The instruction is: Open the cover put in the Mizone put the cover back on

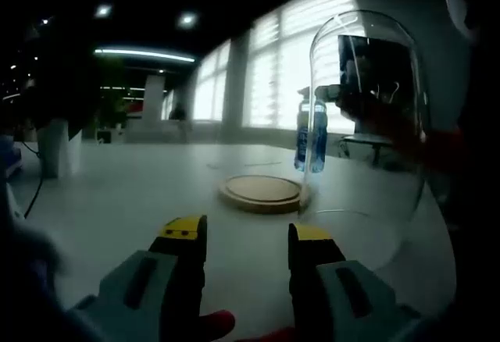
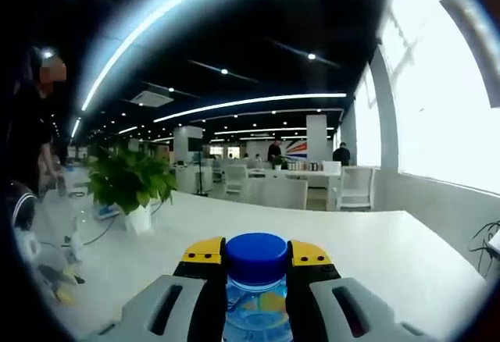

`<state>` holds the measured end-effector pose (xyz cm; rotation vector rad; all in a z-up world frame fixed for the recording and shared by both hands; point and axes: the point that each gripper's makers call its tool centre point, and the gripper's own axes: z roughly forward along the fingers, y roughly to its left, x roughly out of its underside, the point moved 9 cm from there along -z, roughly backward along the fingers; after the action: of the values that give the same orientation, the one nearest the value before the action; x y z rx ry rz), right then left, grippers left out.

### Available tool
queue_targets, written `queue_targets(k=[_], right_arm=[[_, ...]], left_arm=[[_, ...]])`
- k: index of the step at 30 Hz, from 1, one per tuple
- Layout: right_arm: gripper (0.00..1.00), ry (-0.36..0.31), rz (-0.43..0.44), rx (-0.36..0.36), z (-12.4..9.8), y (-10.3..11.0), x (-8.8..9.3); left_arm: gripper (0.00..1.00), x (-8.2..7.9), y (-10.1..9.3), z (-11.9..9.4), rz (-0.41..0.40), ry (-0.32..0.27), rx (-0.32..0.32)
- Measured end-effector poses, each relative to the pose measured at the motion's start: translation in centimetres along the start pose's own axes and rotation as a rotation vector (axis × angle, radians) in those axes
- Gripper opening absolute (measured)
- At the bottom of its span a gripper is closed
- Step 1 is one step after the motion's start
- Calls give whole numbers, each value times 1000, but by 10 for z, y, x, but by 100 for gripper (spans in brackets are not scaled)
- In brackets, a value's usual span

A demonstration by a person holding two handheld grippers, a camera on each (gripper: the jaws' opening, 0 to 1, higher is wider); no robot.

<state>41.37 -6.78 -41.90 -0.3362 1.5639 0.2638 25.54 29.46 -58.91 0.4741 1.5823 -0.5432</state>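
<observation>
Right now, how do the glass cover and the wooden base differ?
The glass cover is tall, clear and domed; the wooden base is a flat, opaque tan disc. The cover stands off the base, to its right in the left gripper view; the base lies bare. Both sit on the white table.

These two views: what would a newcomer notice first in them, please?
In the right gripper view, the blue-capped Mizone bottle is clamped between the right gripper jaws. In the left gripper view, a tall glass dome cover stands off its round wooden base, with the open left gripper below.

Wooden base [image 1: 261, 192] on white table [image 1: 141, 194]
</observation>
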Motion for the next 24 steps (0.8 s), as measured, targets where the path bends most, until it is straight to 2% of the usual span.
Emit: queue_targets(k=[8, 24], right_arm=[[21, -5, 14, -42, 6, 11, -5], [21, 6, 0, -179, 24, 49, -14]], left_arm=[[34, 0, 1, 0, 6, 5, -5], [34, 1, 1, 0, 13, 10, -10]])
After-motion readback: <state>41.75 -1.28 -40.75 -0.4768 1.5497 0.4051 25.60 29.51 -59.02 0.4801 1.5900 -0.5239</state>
